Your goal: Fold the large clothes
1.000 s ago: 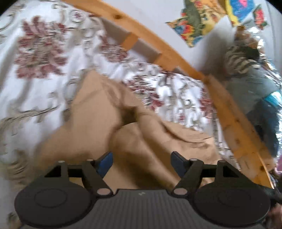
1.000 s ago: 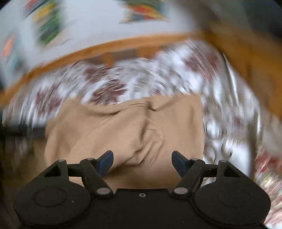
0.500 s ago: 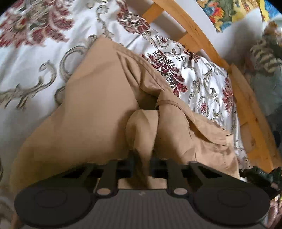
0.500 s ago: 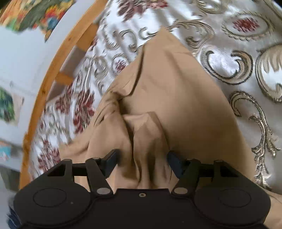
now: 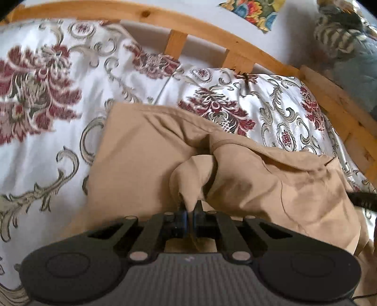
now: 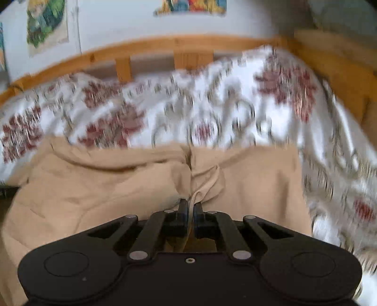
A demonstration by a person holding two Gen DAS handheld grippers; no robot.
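Right wrist view blurs the floral bedspread (image 6: 235,113); both the right hand-held gripper (image 6: 190,208) and left hand-held gripper (image 5: 190,209) pinch bunched tan cotton garment (image 5: 141,153), its lower edge hidden

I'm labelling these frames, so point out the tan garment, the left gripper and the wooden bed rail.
tan garment (image 5: 132,164): left wrist view, flat left panel.
left gripper (image 5: 190,213): left wrist view, between the fingertips, shut on cloth.
wooden bed rail (image 5: 146,14): left wrist view, top bar.

Wooden bed frame (image 5: 238,47), floral bedspread (image 5: 47,98), white wall (image 6: 122,26).
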